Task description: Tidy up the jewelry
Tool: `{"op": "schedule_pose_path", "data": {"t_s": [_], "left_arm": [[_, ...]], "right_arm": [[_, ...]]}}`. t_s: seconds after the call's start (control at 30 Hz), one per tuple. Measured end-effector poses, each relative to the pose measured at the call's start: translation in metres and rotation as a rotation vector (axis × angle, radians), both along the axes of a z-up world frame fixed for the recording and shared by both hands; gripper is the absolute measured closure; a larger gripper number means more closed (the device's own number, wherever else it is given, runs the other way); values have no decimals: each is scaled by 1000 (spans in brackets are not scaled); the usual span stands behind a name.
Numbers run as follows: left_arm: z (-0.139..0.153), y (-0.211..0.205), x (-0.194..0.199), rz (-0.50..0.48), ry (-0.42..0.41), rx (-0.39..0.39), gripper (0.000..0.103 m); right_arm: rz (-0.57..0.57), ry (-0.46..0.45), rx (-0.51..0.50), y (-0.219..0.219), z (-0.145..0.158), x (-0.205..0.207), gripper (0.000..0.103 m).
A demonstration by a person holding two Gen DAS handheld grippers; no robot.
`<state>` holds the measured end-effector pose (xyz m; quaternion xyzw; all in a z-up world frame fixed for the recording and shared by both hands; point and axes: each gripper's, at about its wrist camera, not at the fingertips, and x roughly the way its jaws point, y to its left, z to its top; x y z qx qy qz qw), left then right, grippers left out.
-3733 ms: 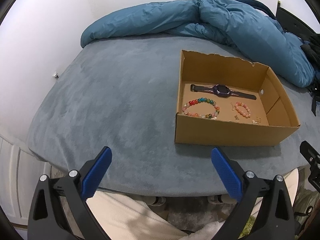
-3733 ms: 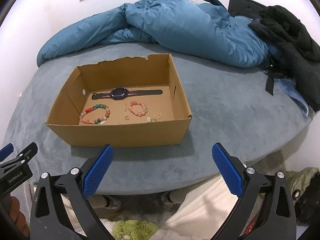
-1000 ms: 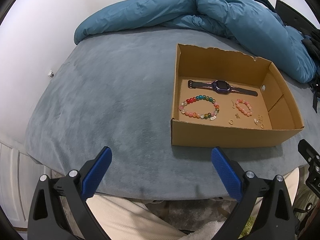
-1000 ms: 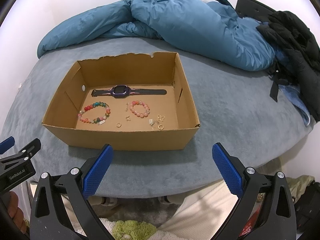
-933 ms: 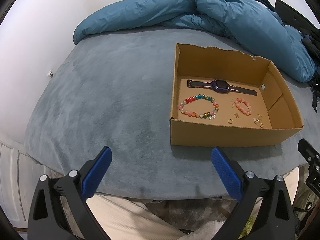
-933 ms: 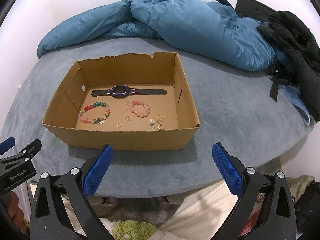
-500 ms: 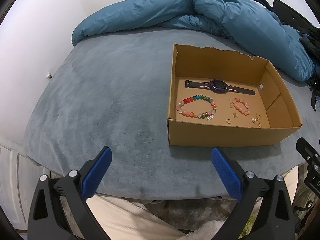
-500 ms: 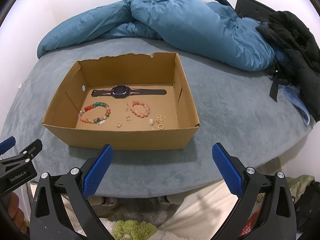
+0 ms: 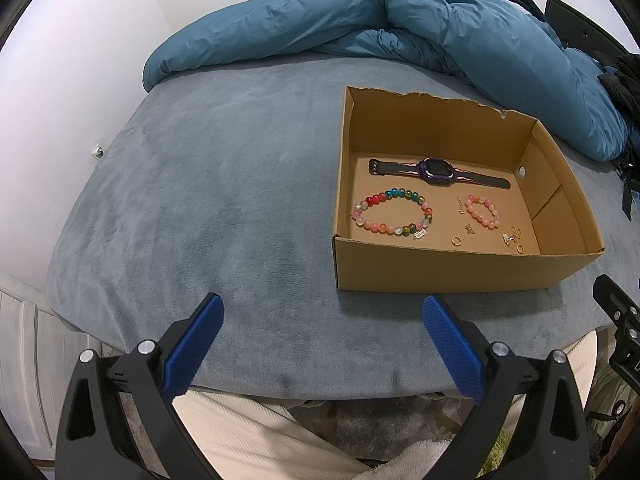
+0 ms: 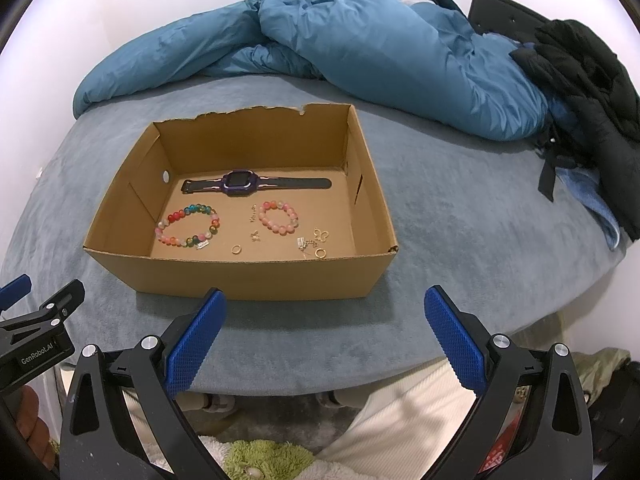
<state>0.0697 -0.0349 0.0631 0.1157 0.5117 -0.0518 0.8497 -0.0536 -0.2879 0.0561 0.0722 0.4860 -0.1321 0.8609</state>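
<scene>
Right wrist: multicoloured bead bracelet (image 10: 187,225) (round) lies flat.

- We see both views evenly lit by soft, bright indoor light.
- The cardboard box (image 10: 256,276) throws a faint, soft shadow on the bed (image 10: 440,208) along its near wall.
- Fisheye distortion bends the edges strongly, and the corners are dark.
- The centre is sharp; we find no glare.

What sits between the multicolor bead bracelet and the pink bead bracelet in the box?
Right wrist view: a small chain piece, a tiny butterfly charm and a gold ring on the box floor.
</scene>
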Motion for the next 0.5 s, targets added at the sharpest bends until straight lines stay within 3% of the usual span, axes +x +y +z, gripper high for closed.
{"op": "schedule_pose_path", "data": {"t_s": [0.5], "left_arm": [[0,-1,-1,0,1,0,5]], "right_arm": [[-2,2,3,-1,1,-1,8]]}}
